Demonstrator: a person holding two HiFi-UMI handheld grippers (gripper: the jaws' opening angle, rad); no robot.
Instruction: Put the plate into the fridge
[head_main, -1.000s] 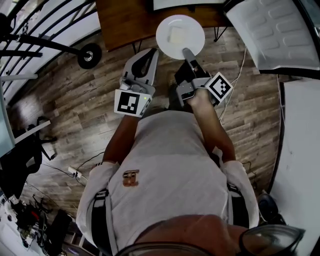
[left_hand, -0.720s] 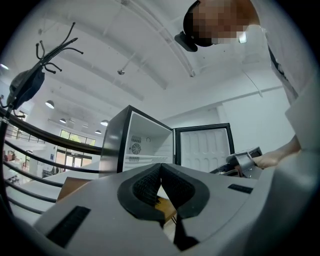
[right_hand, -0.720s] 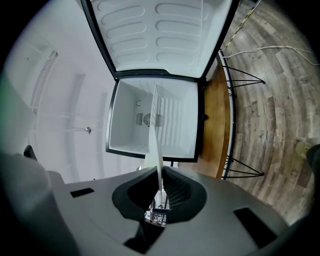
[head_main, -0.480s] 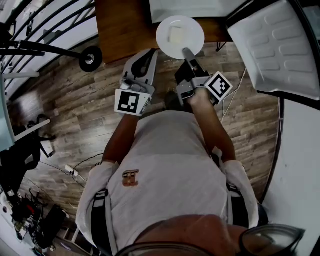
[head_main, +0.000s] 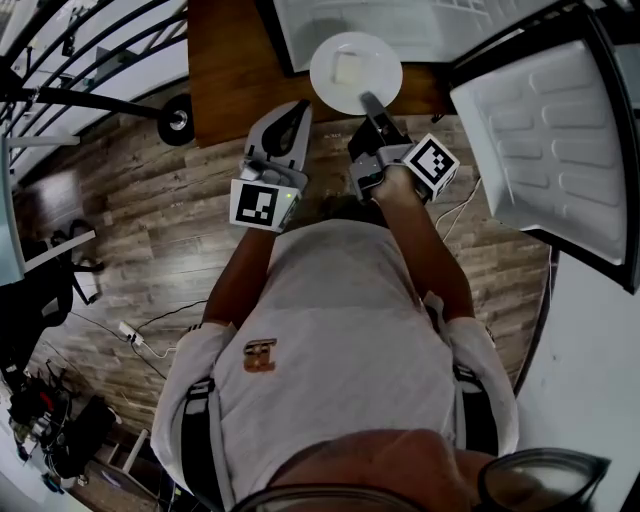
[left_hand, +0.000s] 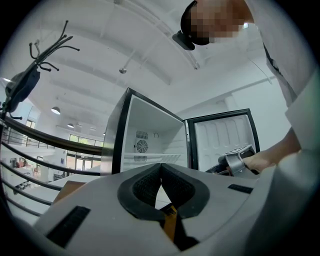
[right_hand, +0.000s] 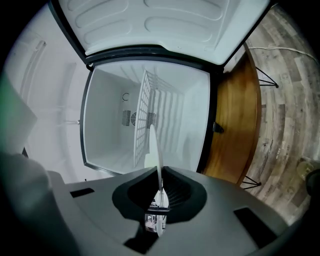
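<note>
A white round plate (head_main: 355, 72) with a pale square patch on it is held level in front of the open fridge (head_main: 400, 18). My right gripper (head_main: 367, 102) is shut on its near rim. In the right gripper view the plate (right_hand: 156, 145) shows edge-on between the pads, pointing at the white fridge interior (right_hand: 107, 125) and its wire shelf (right_hand: 145, 115). My left gripper (head_main: 288, 112) hovers beside it to the left, apart from the plate. Its jaws (left_hand: 161, 165) are shut with nothing in them.
The fridge door (head_main: 545, 150) stands swung open on the right. The fridge rests on a brown wooden stand (head_main: 230, 60) with thin black legs. A black wheel (head_main: 176, 122) and a railing lie to the left, and a white cable (head_main: 465, 215) runs across the wooden floor.
The fridge and its stand have drawn nearer in the head view. The plate, still in the right gripper, now reaches over the front of the fridge opening. The left gripper keeps its place alongside.
</note>
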